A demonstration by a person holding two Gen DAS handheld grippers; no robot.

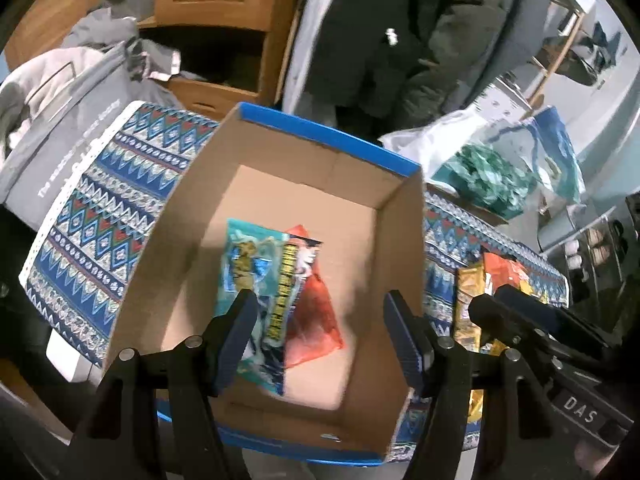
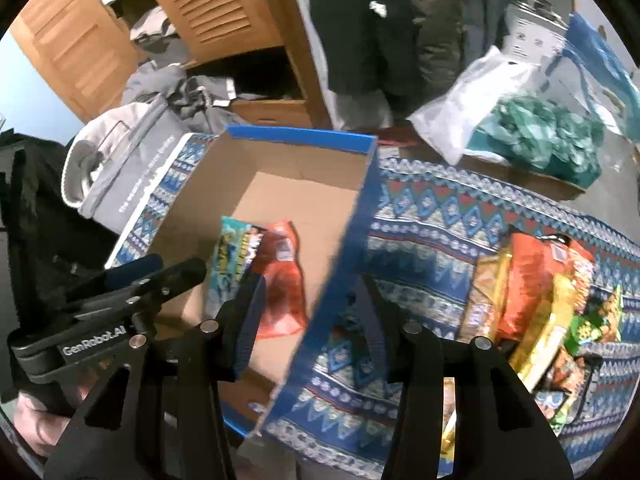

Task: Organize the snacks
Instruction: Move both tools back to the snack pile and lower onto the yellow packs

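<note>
Your left tongs [image 1: 320, 332] hang over the open cardboard box [image 1: 304, 136] with their jaws spread wide and nothing between them, so from here they look ready either to drop lower for a packet or to pull away empty. Two snacks already lie flat on the box floor, a teal packet [image 1: 256, 280] overlapping a red packet [image 1: 316, 312], pushed toward the near-left part and leaving bare cardboard on the far side, which I judge is room kept for the rest. Your right tongs [image 2: 308, 320] are also apart and hold nothing; they straddle the blue-edged right wall of the box, one finger over the inside and the other over the patterned cloth, so they sit between the box and the pile of loose snacks [image 2: 540, 300] that waits on the surface [image 2: 440, 216] to the right. That pile, orange, yellow and green bags lying on each other, is the work still to be moved, in my reading. Much stays hard to read: both views are smeared, the print on every packet is illegible, and how many bags make up the pile cannot be counted because they cover each other and run out of the right wrist view. The near wall of the box is hidden behind your tongs in both views. A white plastic bag [image 2: 480, 92] with something green sits beyond the cloth; whether it holds snacks I cannot tell.
</note>
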